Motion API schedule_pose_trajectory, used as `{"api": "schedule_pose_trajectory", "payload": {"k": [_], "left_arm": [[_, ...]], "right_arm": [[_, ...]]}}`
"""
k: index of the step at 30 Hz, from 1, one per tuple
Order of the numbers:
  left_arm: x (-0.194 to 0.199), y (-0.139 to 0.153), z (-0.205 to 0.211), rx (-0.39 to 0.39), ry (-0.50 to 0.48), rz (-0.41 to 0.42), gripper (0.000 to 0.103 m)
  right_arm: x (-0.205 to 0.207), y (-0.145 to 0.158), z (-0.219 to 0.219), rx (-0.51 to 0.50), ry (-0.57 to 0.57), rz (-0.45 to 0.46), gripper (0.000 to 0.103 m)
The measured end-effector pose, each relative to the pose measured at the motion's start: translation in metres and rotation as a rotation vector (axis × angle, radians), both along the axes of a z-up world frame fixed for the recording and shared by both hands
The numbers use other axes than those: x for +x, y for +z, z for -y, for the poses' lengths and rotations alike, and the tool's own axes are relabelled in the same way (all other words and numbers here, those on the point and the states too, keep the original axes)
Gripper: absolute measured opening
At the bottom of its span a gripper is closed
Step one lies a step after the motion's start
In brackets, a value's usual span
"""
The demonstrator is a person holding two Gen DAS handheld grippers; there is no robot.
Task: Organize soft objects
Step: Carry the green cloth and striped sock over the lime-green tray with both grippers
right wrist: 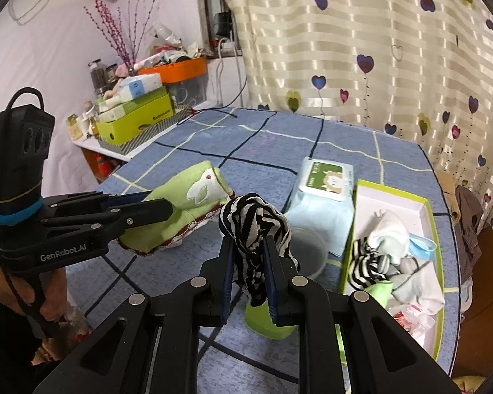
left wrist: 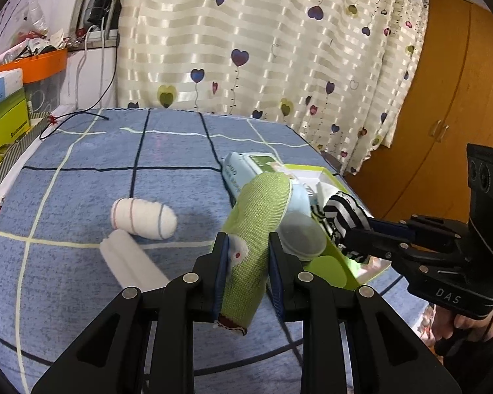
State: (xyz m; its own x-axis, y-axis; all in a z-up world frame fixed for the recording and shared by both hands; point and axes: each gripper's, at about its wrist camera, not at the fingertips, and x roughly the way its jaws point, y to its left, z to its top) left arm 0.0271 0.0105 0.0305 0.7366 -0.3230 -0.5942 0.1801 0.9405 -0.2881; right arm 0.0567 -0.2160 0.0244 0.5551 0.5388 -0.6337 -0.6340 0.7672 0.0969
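green cloth (left wrist: 251,239) clamped in left gripper (left wrist: 248,252)

Coarse woven green cloth (left wrist: 256,229) sits lower centre; ribbed knit striped sock (right wrist: 256,229) is matt. The blue tablecloth (left wrist: 98,190) looks nubbly, the curtain (left wrist: 263,39) satin-glossy, the cupboard (left wrist: 443,98) smooth wood.

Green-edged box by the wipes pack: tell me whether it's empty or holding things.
Holding things. The box has no lid on, and socks lie inside it: a white sock and a striped sock, with a blue mask beside them.
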Motion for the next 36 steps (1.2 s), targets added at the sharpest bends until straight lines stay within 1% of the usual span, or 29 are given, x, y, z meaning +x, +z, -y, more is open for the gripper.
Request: {"api": "schedule_pose_trajectory", "payload": {"k": [10, 17, 28, 36], "left_arm": [[0.012, 0.012, 0.024, 0.009, -0.03, 0.016, 0.024], [0.029, 0.019, 0.048, 0.017, -0.068, 0.02, 0.024], [0.061, 0.024, 0.09, 0.026, -0.145, 0.019, 0.024], [0.088, 0.026, 0.107, 0.038, -0.157, 0.009, 0.024]], "right_arm": [[0.009, 0.001, 0.024, 0.016, -0.044, 0.008, 0.016], [0.019, 0.001, 0.046, 0.018, -0.082, 0.017, 0.016], [0.05, -0.002, 0.092, 0.01, -0.182, 0.018, 0.016], [0.081, -0.007, 0.117, -0.004, -0.232, 0.016, 0.016]]}}
